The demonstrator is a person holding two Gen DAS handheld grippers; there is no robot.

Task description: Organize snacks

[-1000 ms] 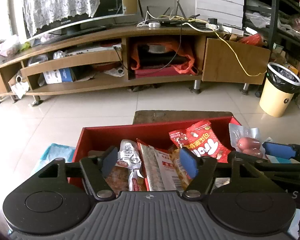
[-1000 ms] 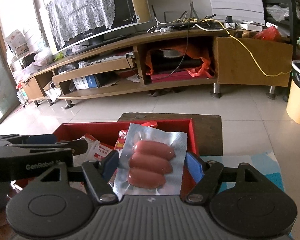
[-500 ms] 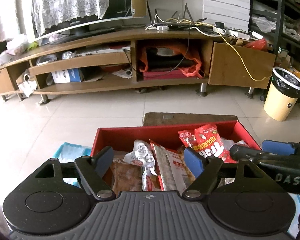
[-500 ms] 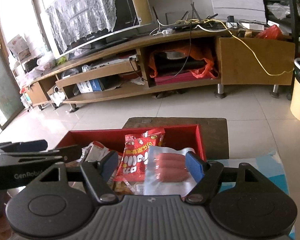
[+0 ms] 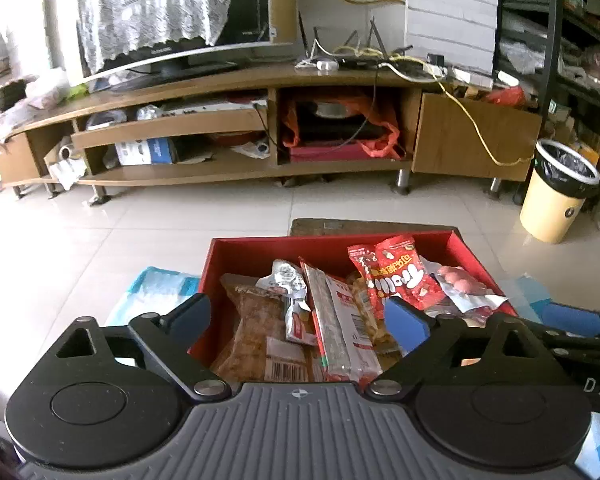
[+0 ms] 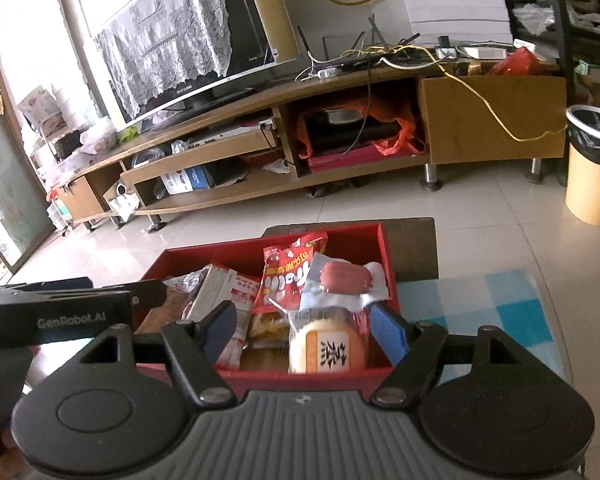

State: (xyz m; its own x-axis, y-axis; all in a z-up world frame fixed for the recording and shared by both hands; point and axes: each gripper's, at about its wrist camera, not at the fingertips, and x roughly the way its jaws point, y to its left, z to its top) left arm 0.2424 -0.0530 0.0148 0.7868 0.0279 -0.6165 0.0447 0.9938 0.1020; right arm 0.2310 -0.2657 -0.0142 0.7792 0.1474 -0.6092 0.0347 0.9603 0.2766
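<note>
A red box (image 5: 260,250) holds several snack packs. Among them are a red candy bag (image 5: 400,276), a long white-and-red bar pack (image 5: 340,320) and a brown snack pack (image 5: 256,328). A clear pack of pink sausages (image 6: 344,276) lies on top at the box's right side. In front of it sits a yellow cake pack (image 6: 328,346). My left gripper (image 5: 298,318) hovers over the box's near left part, its jaws opening wide with nothing pressed between them. My right gripper (image 6: 304,330) stands open above the box's near edge, clear of the packs below.
The box rests on a low dark table (image 6: 414,248) with a blue checked cloth (image 6: 492,308) at its right. Beyond is tiled floor, a long wooden TV cabinet (image 5: 260,80) and a yellow bin (image 5: 556,200) at far right.
The sausage pack left my right gripper and now lies in the box. Both grippers drew back and up from the box. The left jaws spread wider.
</note>
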